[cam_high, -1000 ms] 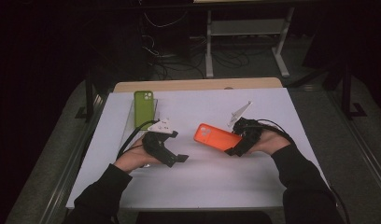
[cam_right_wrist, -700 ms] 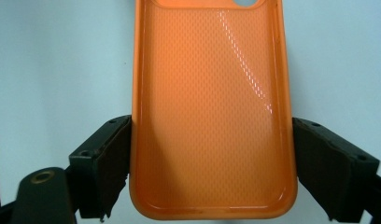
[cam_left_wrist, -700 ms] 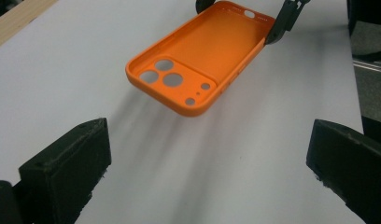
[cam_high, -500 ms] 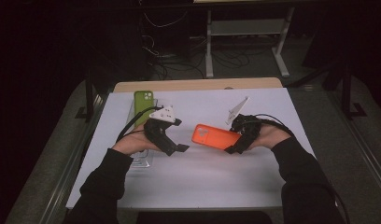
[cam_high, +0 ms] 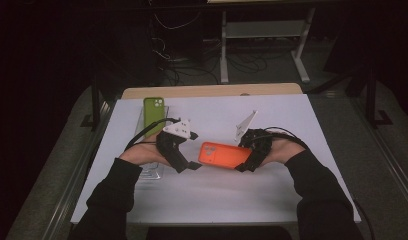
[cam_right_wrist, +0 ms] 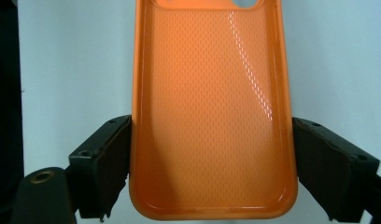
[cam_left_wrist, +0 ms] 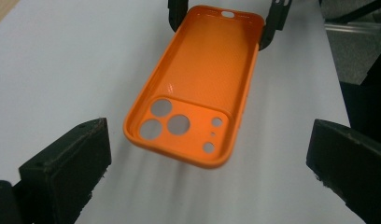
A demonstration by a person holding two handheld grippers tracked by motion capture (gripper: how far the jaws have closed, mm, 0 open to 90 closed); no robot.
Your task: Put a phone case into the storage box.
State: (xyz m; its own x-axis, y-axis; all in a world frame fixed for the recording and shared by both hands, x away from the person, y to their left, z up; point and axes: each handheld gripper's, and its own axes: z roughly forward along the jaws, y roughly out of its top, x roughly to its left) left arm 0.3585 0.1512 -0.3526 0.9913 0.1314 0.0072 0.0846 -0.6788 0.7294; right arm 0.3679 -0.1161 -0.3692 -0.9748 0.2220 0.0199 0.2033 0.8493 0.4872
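Right gripper had the orange case pinched across its width near the bottom end, jaws pressed on both long edges, holding it just off the table with the open side up. Left gripper was sitting at the camera-hole end with jaws spread wide, nothing in them, the case floating between and a bit ahead of them in the left gripper view. My guess was a handover or a two-handed hold, so the smart move looked like sliding the left jaws further along until they straddled the long edges, then closing gently, since that soft rim would probably flex or pop out if squeezed hard or grabbed right at the corner. Right side should've kept its grip until the left one was seated. Table was plain white, with a green case lying near the far left. Room behind was dark, cables and a white stand leg on the floor.
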